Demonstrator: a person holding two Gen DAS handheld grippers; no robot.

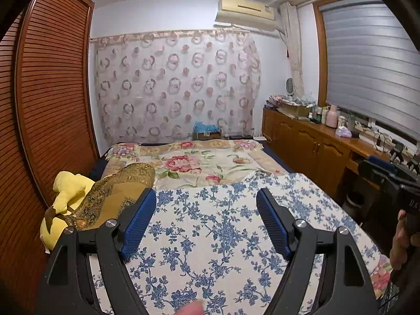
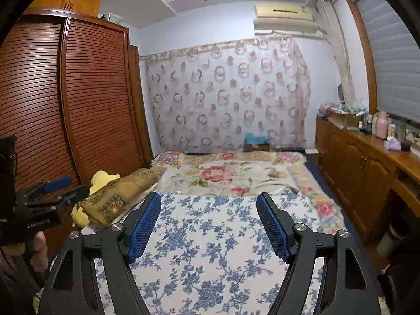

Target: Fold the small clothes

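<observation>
No small garment shows in either view. My left gripper (image 1: 206, 197) is open and empty, held above a white bedspread with blue flowers (image 1: 210, 236). My right gripper (image 2: 208, 200) is open and empty too, above the same bedspread (image 2: 210, 249). The right gripper also shows at the right edge of the left wrist view (image 1: 380, 168). The left gripper shows at the left edge of the right wrist view (image 2: 52, 186). Both are held level with the bed, pointing toward the far wall.
A gold patterned cushion (image 1: 118, 191) and a yellow plush toy (image 1: 68, 191) lie at the bed's left. A red-flowered blanket (image 1: 199, 165) covers the far half. A louvred wardrobe (image 1: 52, 92) stands left, a wooden cabinet (image 1: 315, 144) with bottles right.
</observation>
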